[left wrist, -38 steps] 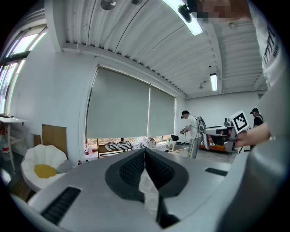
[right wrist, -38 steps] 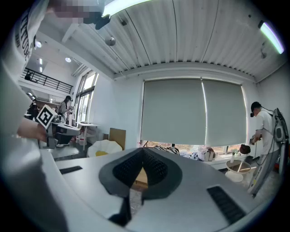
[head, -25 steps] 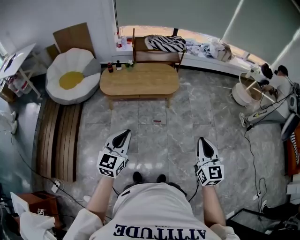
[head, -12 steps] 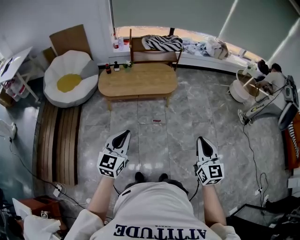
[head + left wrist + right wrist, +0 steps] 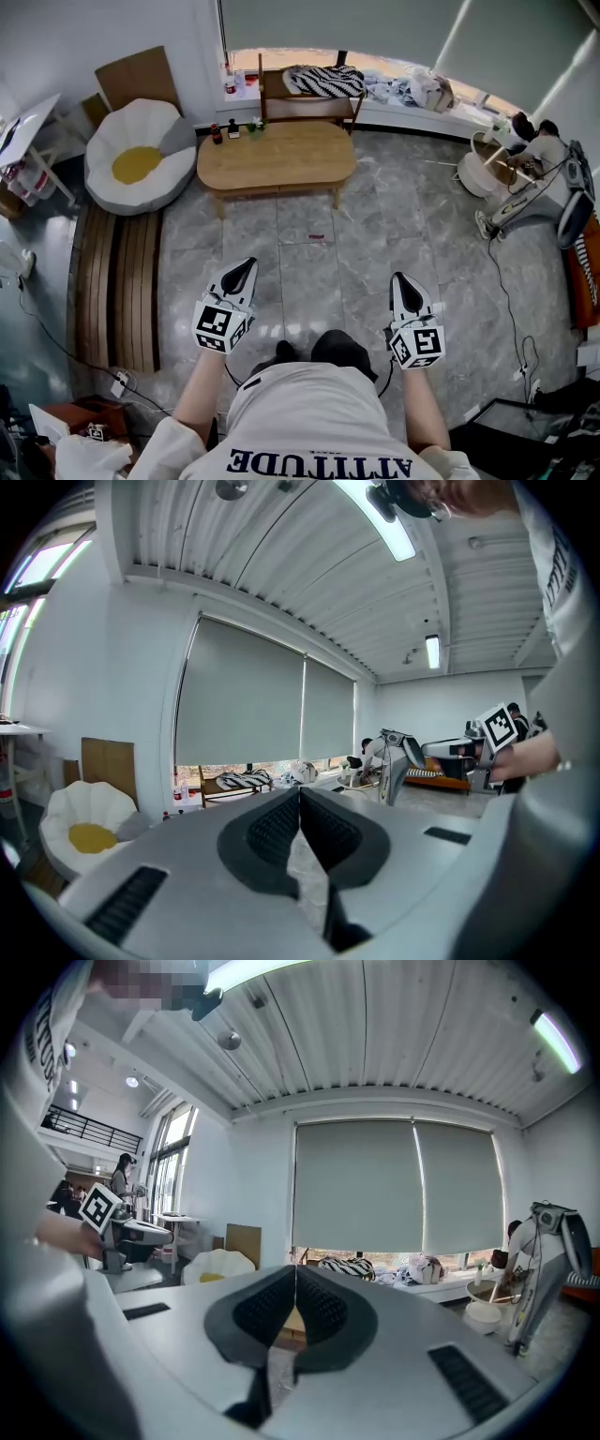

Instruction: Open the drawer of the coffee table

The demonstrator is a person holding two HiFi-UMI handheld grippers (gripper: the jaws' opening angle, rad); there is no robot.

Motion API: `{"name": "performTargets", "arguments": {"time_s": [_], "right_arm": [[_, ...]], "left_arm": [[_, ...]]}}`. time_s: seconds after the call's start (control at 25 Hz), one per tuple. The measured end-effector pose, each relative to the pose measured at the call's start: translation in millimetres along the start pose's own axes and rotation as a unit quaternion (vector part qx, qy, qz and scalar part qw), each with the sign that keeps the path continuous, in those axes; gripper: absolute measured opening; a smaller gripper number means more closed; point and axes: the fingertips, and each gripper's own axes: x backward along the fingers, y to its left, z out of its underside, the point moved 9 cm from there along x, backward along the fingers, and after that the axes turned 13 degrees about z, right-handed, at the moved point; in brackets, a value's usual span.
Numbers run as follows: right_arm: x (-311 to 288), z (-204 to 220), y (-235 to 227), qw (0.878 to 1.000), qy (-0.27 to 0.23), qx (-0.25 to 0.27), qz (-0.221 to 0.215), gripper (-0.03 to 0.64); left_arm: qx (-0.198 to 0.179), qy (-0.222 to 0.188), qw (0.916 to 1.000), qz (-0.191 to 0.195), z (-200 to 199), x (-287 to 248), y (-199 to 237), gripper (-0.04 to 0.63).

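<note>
- A person stands on a grey tiled floor (image 5: 309,272) with a gripper in each hand, both held out level in front of the body and well apart from each other.
- The left gripper (image 5: 247,265) has its jaws pressed together at the tips, with nothing between them.
- The right gripper (image 5: 400,279) is closed in the same way and is also empty.
- The coffee table (image 5: 277,157), a light wooden oval, stands well ahead of both grippers, a little closer to the left gripper's line. Neither tool touches it, and bare floor lies between them and the table.
- No view shows the table's drawer clearly.
- Small bottles (image 5: 223,133) stand on the table's far left corner.
- A wooden chair (image 5: 309,105) draped with a striped cloth sits beyond the table.
- A white cushion seat (image 5: 141,159) with a yellow centre lies ahead of the left gripper and off to its left.
</note>
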Motion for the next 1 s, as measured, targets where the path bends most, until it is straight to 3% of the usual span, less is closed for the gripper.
{"name": "performTargets", "arguments": {"time_s": [0.48,1.0], "right_arm": [[-52.8,-1.2,-14.7,1.000,0.001,-0.003,-0.029,0.018],[-182.3,-12.7,-80.5,0.997,0.003,0.000,-0.077,0.018]], "left_arm": [[0.007,0.001,0.9999,-0.015,-3.0,-34.6,22.9,0.020],[0.014,-0.006,0.9980,-0.061,-25.8,-139.7,64.0,0.020]]}}
